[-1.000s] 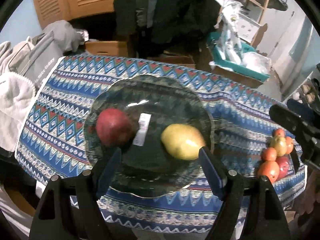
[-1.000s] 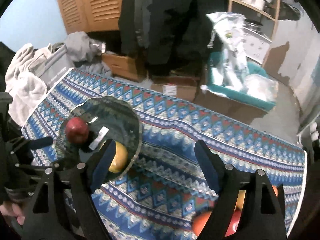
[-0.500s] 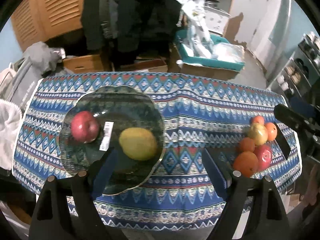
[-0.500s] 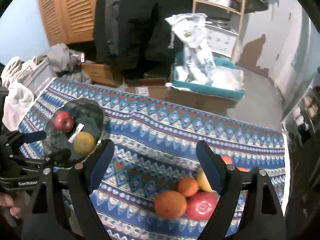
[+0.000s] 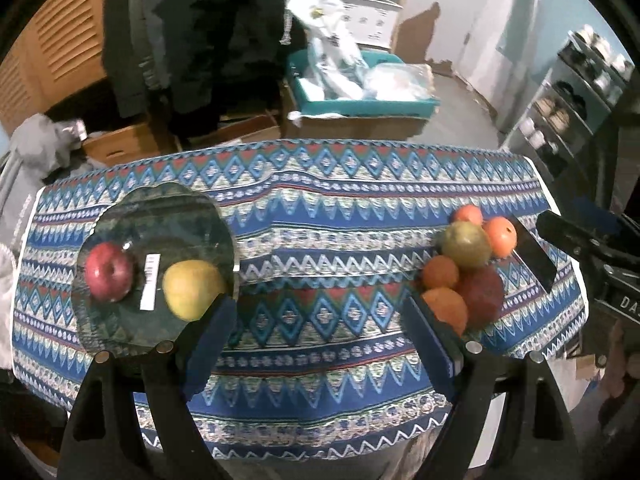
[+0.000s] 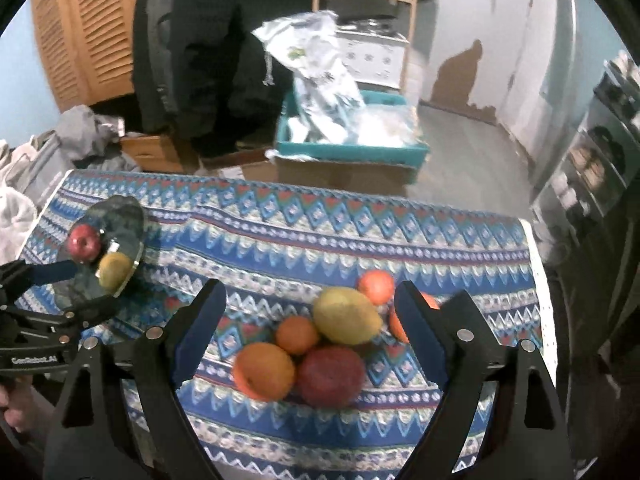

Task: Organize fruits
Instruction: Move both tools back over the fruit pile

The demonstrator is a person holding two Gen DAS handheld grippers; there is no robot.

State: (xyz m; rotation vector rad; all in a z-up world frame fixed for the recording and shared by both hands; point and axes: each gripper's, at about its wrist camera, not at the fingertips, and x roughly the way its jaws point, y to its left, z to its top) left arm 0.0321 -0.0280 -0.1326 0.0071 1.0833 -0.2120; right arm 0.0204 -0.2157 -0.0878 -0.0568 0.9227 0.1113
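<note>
Both tongs spread apart and empty, loose fruit pile [image 6: 320,344] framed between right tongs [image 6: 310,312], glass plate [image 5: 132,216] with apple [image 5: 109,271] seen fully left of left tongs [image 5: 320,316]

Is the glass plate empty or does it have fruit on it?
Not empty. The round dark glass plate holds a red apple and a yellow pear, with a white label between them.

Dim indoor light, bluish cast. Heavy fisheye bending, black vignette at corners. Soft motion blur throughout, strongest on the white plastic bags [image 5: 332,40] in back. Small glare spot on the dark glass plate [image 5: 160,216]. Fruit shadows fall toward camera.
</note>
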